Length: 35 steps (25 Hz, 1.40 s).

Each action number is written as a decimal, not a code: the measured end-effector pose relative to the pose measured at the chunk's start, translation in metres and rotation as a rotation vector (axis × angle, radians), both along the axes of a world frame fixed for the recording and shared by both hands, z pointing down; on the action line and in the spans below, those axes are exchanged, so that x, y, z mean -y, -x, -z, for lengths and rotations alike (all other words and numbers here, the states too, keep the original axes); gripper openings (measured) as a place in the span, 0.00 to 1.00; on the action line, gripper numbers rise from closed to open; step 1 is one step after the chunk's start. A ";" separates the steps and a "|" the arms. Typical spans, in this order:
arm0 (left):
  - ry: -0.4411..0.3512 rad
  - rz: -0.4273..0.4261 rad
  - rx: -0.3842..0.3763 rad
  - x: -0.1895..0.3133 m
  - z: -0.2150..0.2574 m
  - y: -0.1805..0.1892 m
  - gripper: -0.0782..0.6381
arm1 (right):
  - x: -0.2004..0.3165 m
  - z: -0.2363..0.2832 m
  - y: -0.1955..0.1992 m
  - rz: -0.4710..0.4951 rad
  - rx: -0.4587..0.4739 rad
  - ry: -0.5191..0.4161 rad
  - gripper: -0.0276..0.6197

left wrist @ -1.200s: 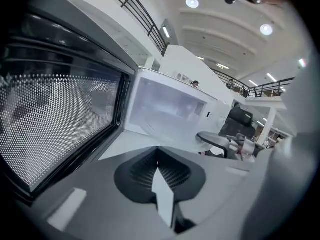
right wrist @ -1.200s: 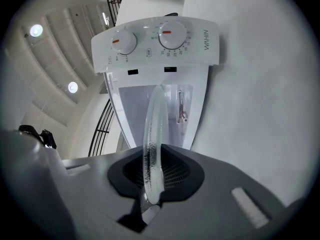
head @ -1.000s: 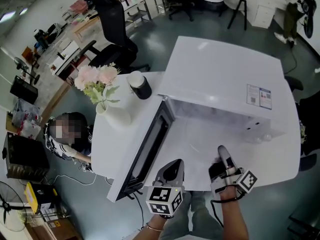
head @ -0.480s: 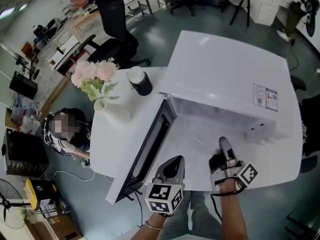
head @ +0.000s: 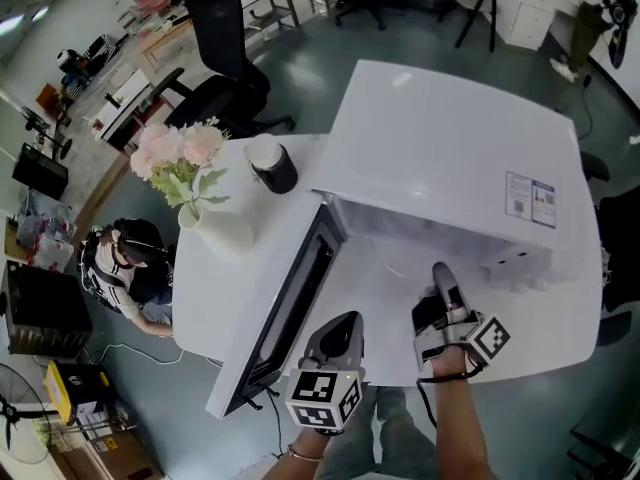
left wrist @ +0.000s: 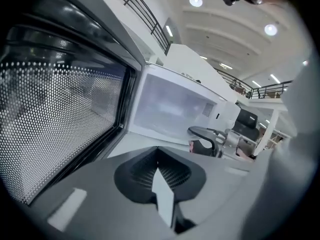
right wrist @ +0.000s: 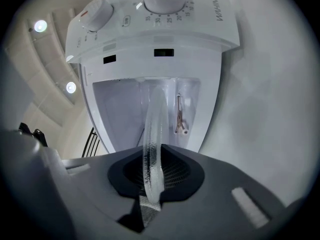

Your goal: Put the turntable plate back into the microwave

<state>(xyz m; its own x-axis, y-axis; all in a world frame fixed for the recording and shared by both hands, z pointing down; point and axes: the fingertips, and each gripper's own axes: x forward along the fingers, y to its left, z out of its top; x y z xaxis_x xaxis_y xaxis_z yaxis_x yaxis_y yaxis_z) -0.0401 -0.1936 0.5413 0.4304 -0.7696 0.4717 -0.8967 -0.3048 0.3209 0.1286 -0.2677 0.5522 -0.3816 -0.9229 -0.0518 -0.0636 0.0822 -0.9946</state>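
My left tongs [head: 346, 324] sit clenched on nothing just beside the open dark-windowed door [head: 290, 303]. My right tongs [right wrist: 151, 186], clamped on the near rim of the clear round glass turntable plate [right wrist: 154, 124], have edged forward over the last second, so the plate now reaches into the cavity of the white microwave [head: 450, 138], though I judge it is not yet seated. Being round, it has no long axis; it appears to lie level, edge-on to me, reaching from the jaws toward the back wall.

right tool [head: 441, 276] carrying turntable plate [right wrist: 154, 129], apparently edged slightly further toward microwave [head: 450, 158] opening
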 end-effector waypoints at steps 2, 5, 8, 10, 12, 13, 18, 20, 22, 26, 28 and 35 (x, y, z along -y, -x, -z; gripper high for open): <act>0.005 0.003 0.002 0.001 -0.001 0.000 0.11 | 0.004 -0.001 -0.001 -0.007 0.000 0.001 0.10; 0.019 0.011 0.001 0.004 -0.004 0.001 0.11 | 0.009 -0.002 -0.003 -0.020 0.005 0.006 0.10; 0.023 0.012 -0.003 0.007 -0.006 0.002 0.11 | 0.014 -0.002 -0.004 -0.033 0.011 0.008 0.10; 0.023 0.014 -0.006 0.010 -0.007 0.003 0.11 | 0.019 -0.004 -0.005 -0.042 0.011 0.011 0.10; 0.021 0.016 -0.010 0.013 -0.008 0.003 0.11 | 0.023 -0.006 -0.006 -0.050 0.011 0.016 0.10; 0.020 0.016 -0.011 0.014 -0.008 0.003 0.11 | 0.024 -0.007 -0.006 -0.054 0.009 0.017 0.10; 0.019 0.013 -0.016 0.020 -0.008 0.003 0.11 | 0.033 -0.009 -0.006 -0.070 0.030 0.018 0.10; 0.019 0.012 -0.018 0.021 -0.008 0.002 0.11 | 0.037 -0.009 -0.006 -0.075 0.033 0.018 0.11; 0.021 0.012 -0.017 0.023 -0.009 0.002 0.11 | 0.042 -0.009 -0.006 -0.079 0.025 0.017 0.10; 0.029 0.015 -0.013 0.025 -0.012 0.003 0.11 | 0.051 -0.009 -0.008 -0.086 0.012 0.015 0.11; 0.032 0.014 -0.016 0.027 -0.014 0.003 0.11 | 0.054 -0.009 -0.010 -0.095 0.013 0.017 0.11; 0.038 0.003 -0.026 0.030 -0.016 0.000 0.11 | 0.061 -0.011 -0.017 -0.121 -0.019 0.027 0.11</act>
